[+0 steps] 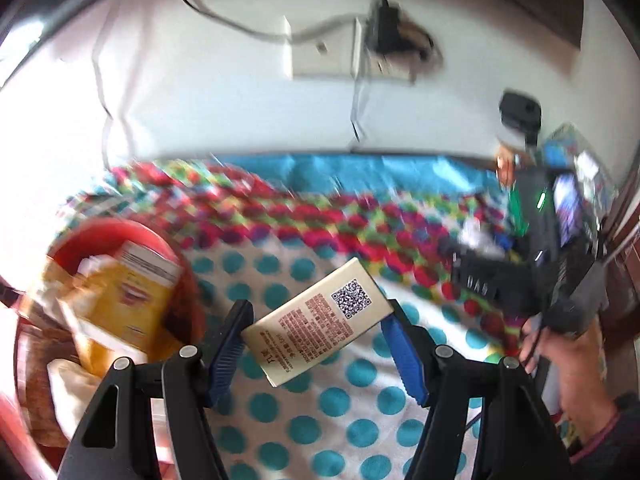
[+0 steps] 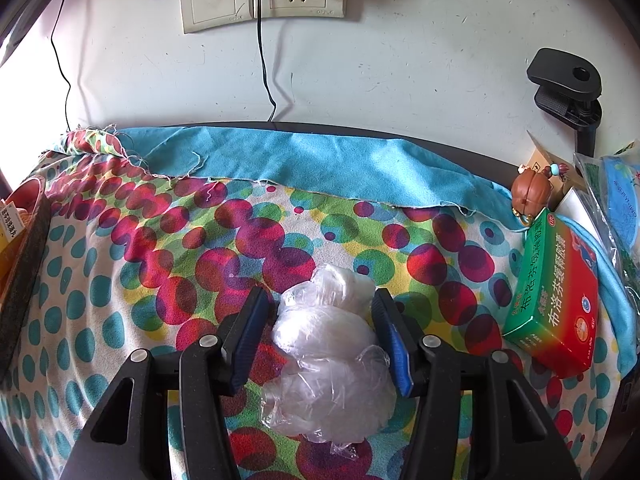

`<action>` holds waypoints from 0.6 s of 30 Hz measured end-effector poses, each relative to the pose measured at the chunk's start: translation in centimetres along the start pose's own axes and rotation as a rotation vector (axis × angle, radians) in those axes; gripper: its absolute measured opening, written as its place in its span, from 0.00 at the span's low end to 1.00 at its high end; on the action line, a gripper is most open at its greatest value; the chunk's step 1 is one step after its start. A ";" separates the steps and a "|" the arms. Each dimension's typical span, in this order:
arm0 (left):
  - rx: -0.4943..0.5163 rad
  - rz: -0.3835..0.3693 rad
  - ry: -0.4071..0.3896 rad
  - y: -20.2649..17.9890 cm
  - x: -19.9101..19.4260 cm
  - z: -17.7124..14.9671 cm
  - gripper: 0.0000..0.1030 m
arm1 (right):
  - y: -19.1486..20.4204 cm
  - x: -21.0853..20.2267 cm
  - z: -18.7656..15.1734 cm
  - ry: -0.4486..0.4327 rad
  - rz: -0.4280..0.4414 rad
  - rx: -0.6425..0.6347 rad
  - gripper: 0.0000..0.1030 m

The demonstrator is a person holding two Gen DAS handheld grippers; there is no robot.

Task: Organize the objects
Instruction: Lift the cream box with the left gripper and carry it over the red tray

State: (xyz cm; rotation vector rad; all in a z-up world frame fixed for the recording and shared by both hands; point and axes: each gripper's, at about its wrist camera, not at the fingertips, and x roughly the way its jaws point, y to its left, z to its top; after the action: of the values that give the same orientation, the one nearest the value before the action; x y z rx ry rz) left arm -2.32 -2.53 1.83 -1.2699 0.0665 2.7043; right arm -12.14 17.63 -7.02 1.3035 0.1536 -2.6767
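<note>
Between the blue pads of the left gripper point(image 1: 316, 332), a cream box point(image 1: 318, 320) with a QR code, tilted, corners touching or nearly touching both pads; apparently clamped and lifted over the dotted cloth point(image 1: 352, 392), though blur leaves the contact less than certain. Just left, a red basket point(image 1: 132, 228) already loaded with a yellow carton point(image 1: 132, 292) and paper packets. Far right in that view, the right gripper's body in the person's hand point(image 1: 576, 360).

On the right side, the right gripper point(image 2: 320, 320) spread wide around a clear plastic bag point(image 2: 328, 352) lying on the cloth; pads beside the bag, a narrow gap at each, nothing squeezed yet. Near right, a green-and-red medicine box point(image 2: 556, 292); beyond it a small brown figurine point(image 2: 530, 194); at the far right edge, plastic-wrapped packets point(image 2: 616, 208). At the left edge, the basket rim point(image 2: 24, 264).

Step in hand, by judgement: box on its way to the basket, bag about to be picked. Next: swing left over the rim and release low, clear of the upright carton. For the bag: close gently and fully, soft film likely to slip or bulge out of a light pinch.
</note>
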 end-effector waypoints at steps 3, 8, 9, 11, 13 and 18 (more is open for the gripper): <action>-0.026 0.034 -0.056 2.3 -3.3 1.2 0.66 | 0.1 -0.1 0.0 0.000 0.000 0.001 0.51; -0.075 0.101 -0.080 6.8 -6.8 2.1 0.66 | 0.1 -0.1 -0.1 0.000 0.000 0.003 0.51; -0.086 0.137 -0.082 7.9 -7.2 2.0 0.66 | 0.0 -0.1 -0.1 0.000 0.000 0.003 0.51; -0.115 0.158 -0.073 9.8 -7.6 1.7 0.66 | 0.1 -0.1 -0.1 0.000 -0.001 0.003 0.51; -0.160 0.193 -0.057 11.9 -7.8 1.2 0.66 | 0.0 -0.1 -0.1 0.000 -0.002 0.003 0.51; -0.191 0.262 -0.001 15.4 -7.2 -1.3 0.66 | 0.0 -0.2 -0.1 0.000 -0.004 0.005 0.52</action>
State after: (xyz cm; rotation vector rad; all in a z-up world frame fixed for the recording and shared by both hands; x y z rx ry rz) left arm 0.77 -18.72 6.20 -1.3997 -0.0294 2.9953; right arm -11.93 17.69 -6.98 1.3065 0.1497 -2.6819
